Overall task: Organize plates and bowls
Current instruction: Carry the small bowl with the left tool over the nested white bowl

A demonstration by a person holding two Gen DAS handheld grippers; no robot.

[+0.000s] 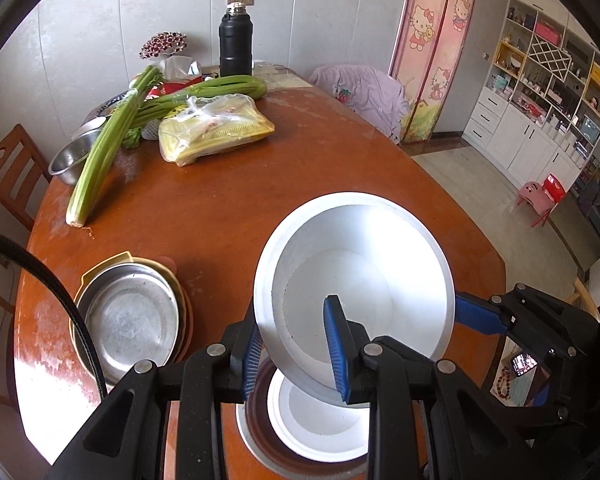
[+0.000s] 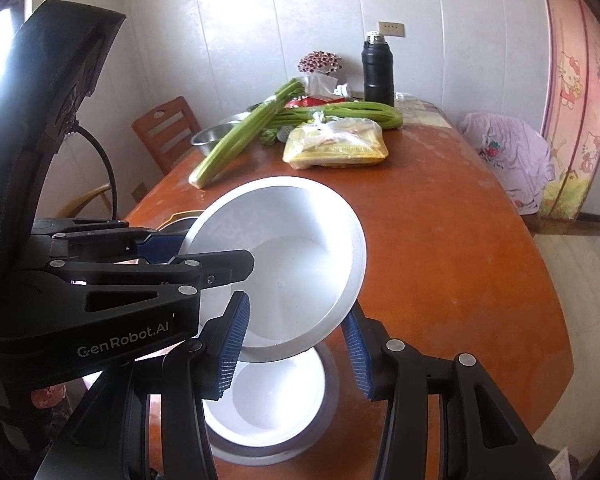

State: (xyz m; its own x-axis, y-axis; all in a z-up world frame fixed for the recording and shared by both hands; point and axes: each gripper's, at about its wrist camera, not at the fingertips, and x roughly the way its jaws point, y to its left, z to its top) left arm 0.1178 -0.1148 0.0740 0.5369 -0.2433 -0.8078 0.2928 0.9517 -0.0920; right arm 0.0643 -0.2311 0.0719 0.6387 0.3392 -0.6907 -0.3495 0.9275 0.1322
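A white bowl [image 1: 356,272] hangs tilted above the brown table [image 1: 220,208]. My left gripper [image 1: 296,350] is shut on its near rim, one blue finger inside and one outside. My right gripper [image 2: 296,344] is open, its blue fingers on either side of the bowl's [image 2: 292,256] lower edge; its other finger also shows at the bowl's right in the left wrist view [image 1: 478,314]. Below sits another white bowl [image 1: 320,420] on a brown-rimmed dish, also in the right wrist view [image 2: 268,404]. A stack of metal plates [image 1: 134,316] on yellow and red dishes lies to the left.
Celery stalks [image 1: 104,152], a bagged yellow package [image 1: 216,130], a steel bowl [image 1: 70,158], a black thermos [image 1: 236,40] and a tissue box stand at the far end. Wooden chairs [image 1: 8,172] are at the left; a cloth-covered chair [image 1: 364,92] at the right.
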